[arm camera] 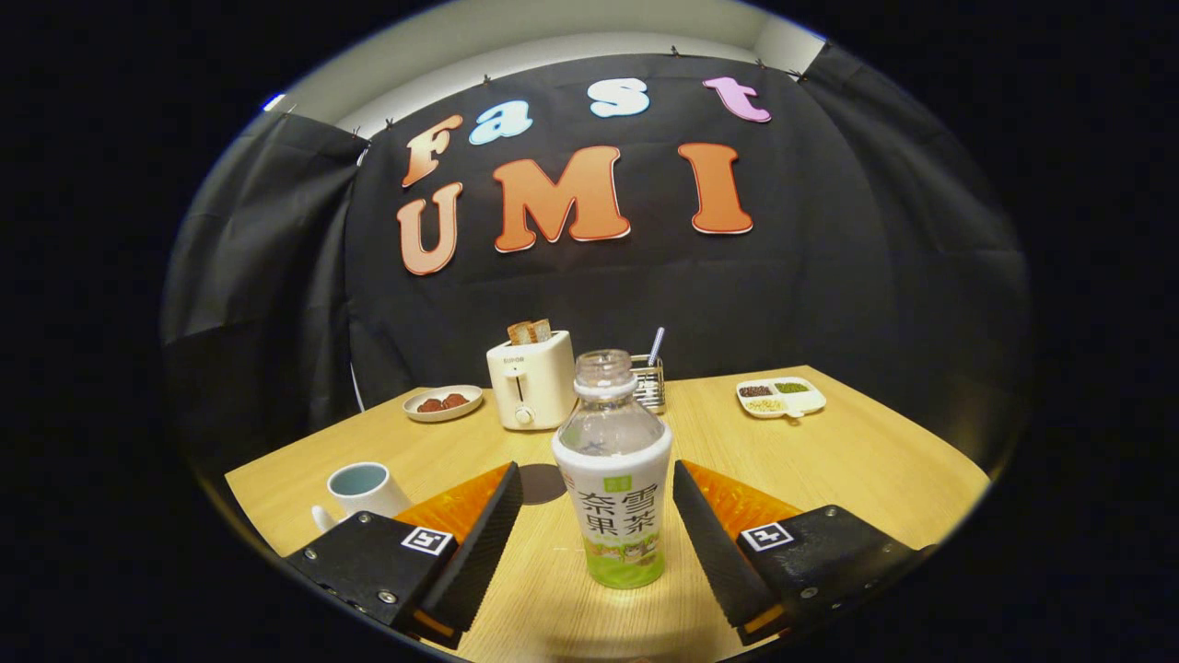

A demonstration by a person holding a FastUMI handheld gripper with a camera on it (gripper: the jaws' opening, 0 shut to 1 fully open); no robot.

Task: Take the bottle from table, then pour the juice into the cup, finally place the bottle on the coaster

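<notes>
Tool [597, 529] is wide open, both fingers [479, 543] spread, holding nothing. Bottle [612, 470] stands upright on the tabletop [857, 460] right between the fingers, roughly centred in the gap. Clear space on each side: neither pad touches it. The left finger looks a bit further off than the right one.

Bottle: clear plastic, no cap on the neck, white label wrap with a green band at the bottom. Upper part reads as see-through; can't tell the liquid level behind the label.

Cup [361, 490]: white mug, pale blue inside, handle toward the near left. It sits on the tabletop just left of the left finger, partly hidden behind the finger's black housing. Upright, contents not visible.

Dark round coaster [542, 482] lies flat on the tabletop just beyond the left fingertip, directly left of the bottle and a little further back. Nothing on it.

Far side of the tabletop, well apart from the tool:
- white toaster [531, 379] with toast slices sticking out of the top, left of the bottle's neck line
- small plate [443, 402] with dark red pieces, left of the toaster
- wire utensil holder [650, 382] with a handle poking up, just right of the toaster, partly behind the bottle neck
- white divided tray [781, 397] with small portions in its compartments, far right
</notes>
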